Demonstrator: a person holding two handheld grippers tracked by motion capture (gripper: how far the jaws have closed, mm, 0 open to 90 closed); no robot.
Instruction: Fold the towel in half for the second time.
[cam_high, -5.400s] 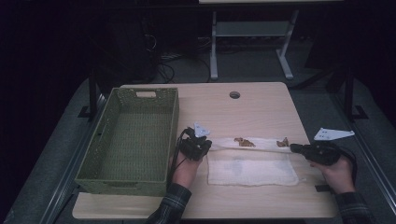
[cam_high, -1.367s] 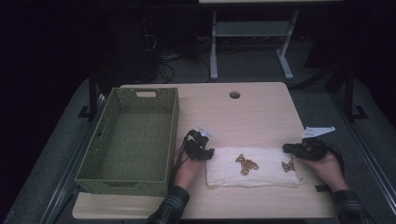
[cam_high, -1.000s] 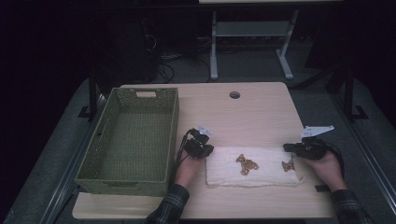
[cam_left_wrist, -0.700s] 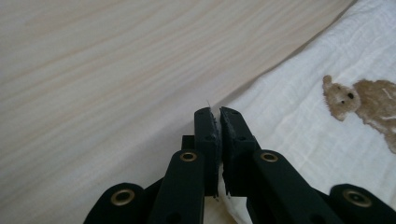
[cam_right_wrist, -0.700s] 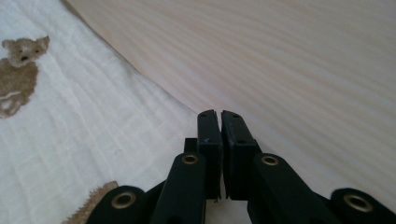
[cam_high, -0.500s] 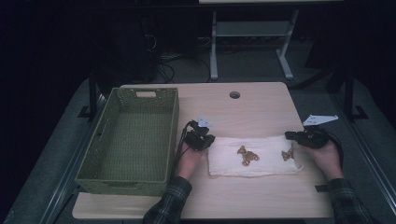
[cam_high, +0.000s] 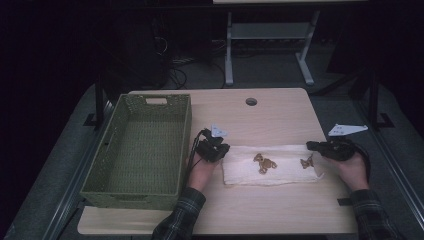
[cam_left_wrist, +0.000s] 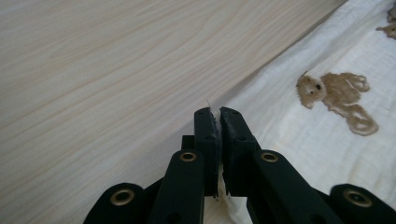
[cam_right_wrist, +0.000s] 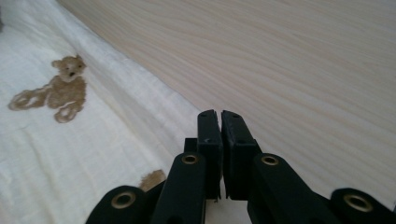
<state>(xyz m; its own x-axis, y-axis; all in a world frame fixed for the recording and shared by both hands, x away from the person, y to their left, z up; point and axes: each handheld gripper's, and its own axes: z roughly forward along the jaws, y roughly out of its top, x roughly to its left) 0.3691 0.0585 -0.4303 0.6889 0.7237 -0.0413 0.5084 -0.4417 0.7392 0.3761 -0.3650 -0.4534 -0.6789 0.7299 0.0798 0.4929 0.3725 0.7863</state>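
A white cloth (cam_high: 280, 170) printed with brown teddy bears (cam_high: 264, 163) lies folded flat on the wooden table (cam_high: 260, 117). My left gripper (cam_high: 222, 150) sits at the cloth's far left corner. In the left gripper view its jaws (cam_left_wrist: 219, 112) are shut, with a sliver of white cloth (cam_left_wrist: 299, 140) pinched between them. My right gripper (cam_high: 311, 146) is at the far right corner. In the right gripper view it (cam_right_wrist: 220, 114) is shut at the cloth's edge (cam_right_wrist: 116, 121), beside a bear print (cam_right_wrist: 60, 88). Both grippers lie low over the table.
A green woven basket (cam_high: 182, 145) stands on the left part of the table, close to my left hand. A round cable hole (cam_high: 251, 101) is near the far edge. Bare tabletop lies beyond the cloth, and dark floor and a desk frame (cam_high: 229, 55) behind.
The cloth, earlier held stretched by its far edge, now lies folded with the bears on top. In the last second both grippers and the cloth slid slightly away from the person.
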